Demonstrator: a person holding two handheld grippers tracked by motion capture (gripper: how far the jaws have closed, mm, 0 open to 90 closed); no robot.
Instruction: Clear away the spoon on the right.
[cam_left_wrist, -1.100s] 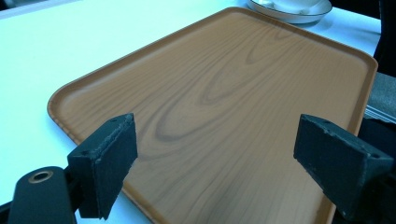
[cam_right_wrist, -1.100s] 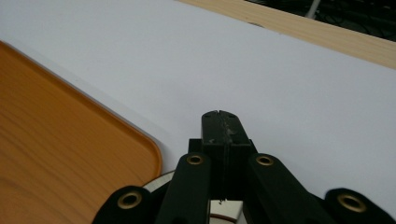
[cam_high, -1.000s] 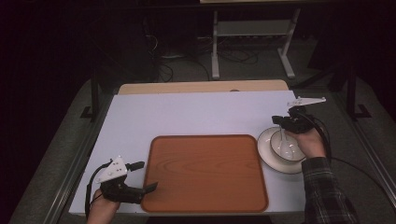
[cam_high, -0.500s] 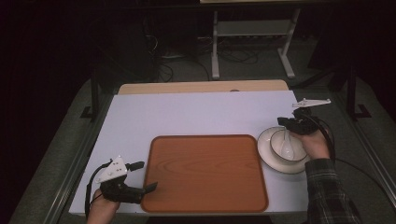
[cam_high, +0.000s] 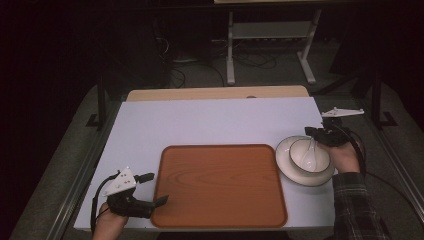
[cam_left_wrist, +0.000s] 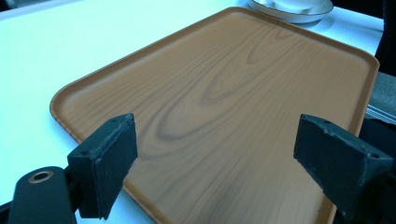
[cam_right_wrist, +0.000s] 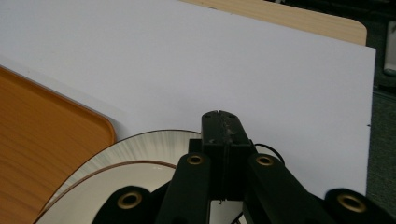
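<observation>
**Spoon handle in my right grip, tray to the left**

My right gripper has its jaws pressed together, seemingly on the handle of the spoon, whose long axis slopes down into the bowl on its plate. The tray lies just beside that plate, toward my left gripper, which rests at the tray's near left corner, jaws wide apart around nothing.

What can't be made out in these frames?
- Spoon handle tip: in the high view the right gripper covers it; in the right gripper view the shut fingers block it, so a grip can't be confirmed.
- Bowl: cut off by the left gripper view's top edge.
- Tray: near edge cut off at the bottom.
</observation>
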